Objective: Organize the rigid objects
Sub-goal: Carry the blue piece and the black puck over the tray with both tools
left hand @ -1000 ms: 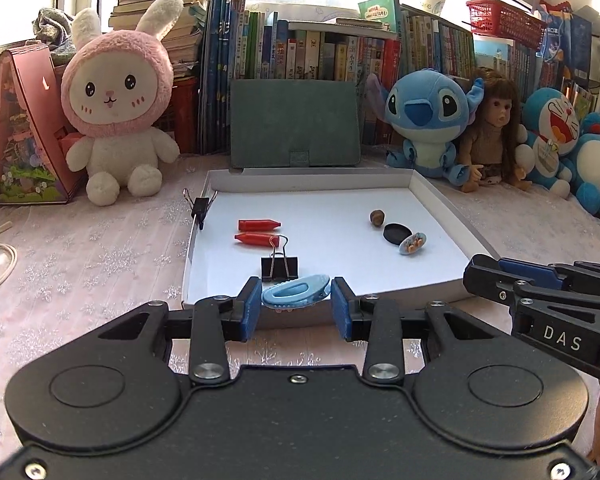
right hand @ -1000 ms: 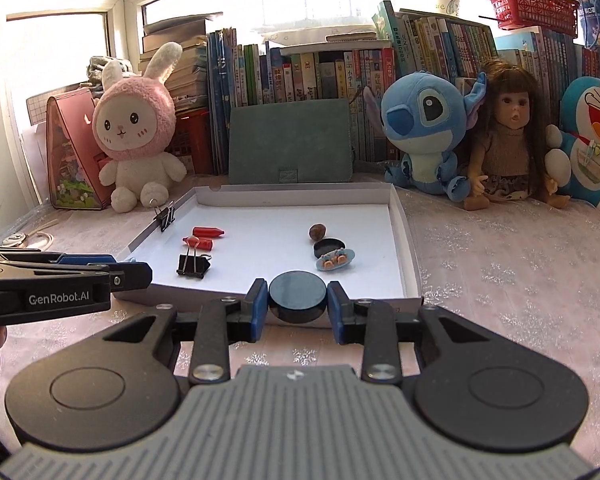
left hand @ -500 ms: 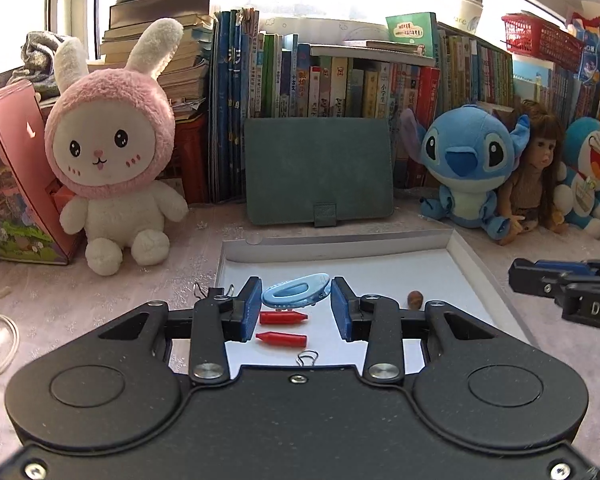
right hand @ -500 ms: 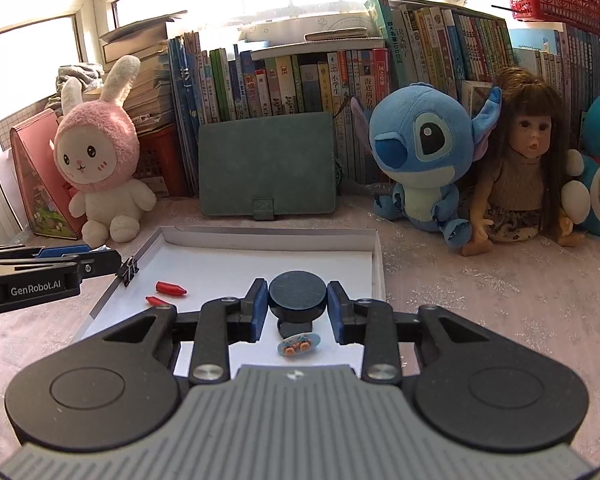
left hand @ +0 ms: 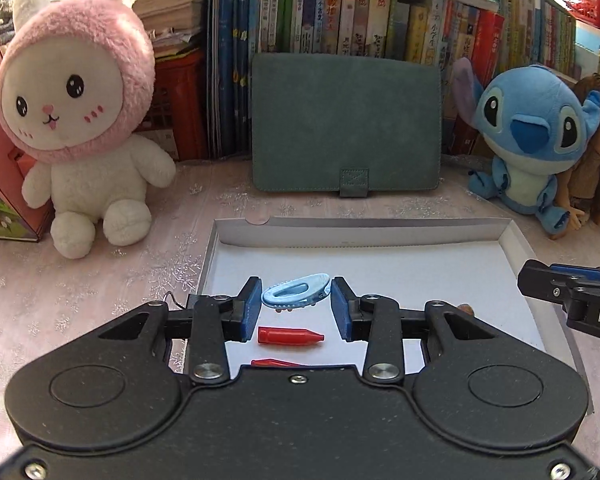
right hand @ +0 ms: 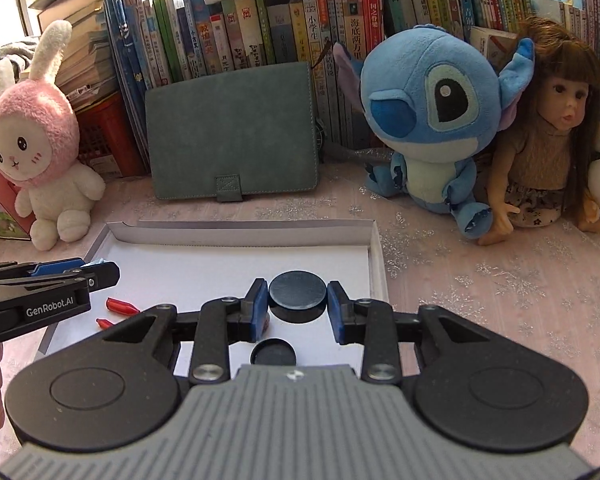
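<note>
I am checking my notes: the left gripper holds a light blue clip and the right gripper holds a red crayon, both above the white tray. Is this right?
Not quite. The right gripper holds a black round disc, not a red crayon, as the right wrist view shows. The left gripper does hold the light blue clip, both above the white tray.

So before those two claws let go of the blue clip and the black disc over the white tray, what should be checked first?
1. Left gripper holds the blue clip: ok.
2. Right gripper holds the black disc: ok.
3. Both sit above the white tray: ok.
4. Bare tray floor ahead of the clip: ok.
5. Red crayons lie right under the clip: not ok.
6. Height above tray floor: cannot tell.
</note>
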Action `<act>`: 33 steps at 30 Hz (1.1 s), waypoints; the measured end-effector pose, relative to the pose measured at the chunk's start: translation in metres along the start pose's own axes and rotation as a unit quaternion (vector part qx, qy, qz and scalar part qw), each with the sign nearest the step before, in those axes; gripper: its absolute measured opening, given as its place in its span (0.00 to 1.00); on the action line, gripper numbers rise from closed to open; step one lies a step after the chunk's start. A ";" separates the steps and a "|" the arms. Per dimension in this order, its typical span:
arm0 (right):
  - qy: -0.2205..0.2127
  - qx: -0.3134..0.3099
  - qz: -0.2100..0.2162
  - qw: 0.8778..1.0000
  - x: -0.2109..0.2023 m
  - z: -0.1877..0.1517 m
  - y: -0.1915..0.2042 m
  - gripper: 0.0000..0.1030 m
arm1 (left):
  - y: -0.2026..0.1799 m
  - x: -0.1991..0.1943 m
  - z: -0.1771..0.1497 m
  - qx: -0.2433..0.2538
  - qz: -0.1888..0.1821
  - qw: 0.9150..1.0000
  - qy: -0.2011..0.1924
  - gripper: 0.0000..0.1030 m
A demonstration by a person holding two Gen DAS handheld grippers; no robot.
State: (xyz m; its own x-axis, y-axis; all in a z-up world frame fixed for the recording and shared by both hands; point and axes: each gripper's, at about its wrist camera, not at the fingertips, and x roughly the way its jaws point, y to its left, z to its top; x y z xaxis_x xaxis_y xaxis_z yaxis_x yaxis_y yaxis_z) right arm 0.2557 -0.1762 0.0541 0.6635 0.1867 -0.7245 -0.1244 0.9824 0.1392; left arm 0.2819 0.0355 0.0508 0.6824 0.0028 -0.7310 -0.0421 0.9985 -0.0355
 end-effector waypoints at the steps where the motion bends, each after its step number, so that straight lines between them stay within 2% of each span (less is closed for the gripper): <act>1: 0.003 -0.001 -0.001 1.000 0.004 0.001 0.002 0.36 | 0.002 0.005 0.000 -0.004 0.002 1.000 0.003 0.34; 6: 0.016 -0.002 -0.002 1.000 0.024 0.005 0.010 0.36 | 0.005 0.023 0.003 -0.007 0.016 1.000 0.008 0.34; 16: 0.032 -0.011 -0.010 0.999 0.056 0.002 0.022 0.36 | 0.003 0.040 0.000 -0.004 0.015 1.000 0.021 0.34; 26: 0.041 -0.021 -0.016 0.999 0.067 -0.003 0.021 0.36 | -0.004 0.042 -0.003 0.010 0.015 1.000 0.013 0.34; 33: 0.044 -0.023 -0.015 0.999 0.070 -0.003 0.020 0.36 | -0.003 0.042 -0.003 0.001 0.003 1.000 0.024 0.35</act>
State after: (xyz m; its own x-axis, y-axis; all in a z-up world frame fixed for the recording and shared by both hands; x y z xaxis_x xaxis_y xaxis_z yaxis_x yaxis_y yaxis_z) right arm 0.2969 -0.1431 0.0040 0.6009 0.1539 -0.7844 -0.1394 0.9864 0.0869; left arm 0.3085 0.0326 0.0181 0.6462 0.0053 -0.7632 -0.0444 0.9985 -0.0307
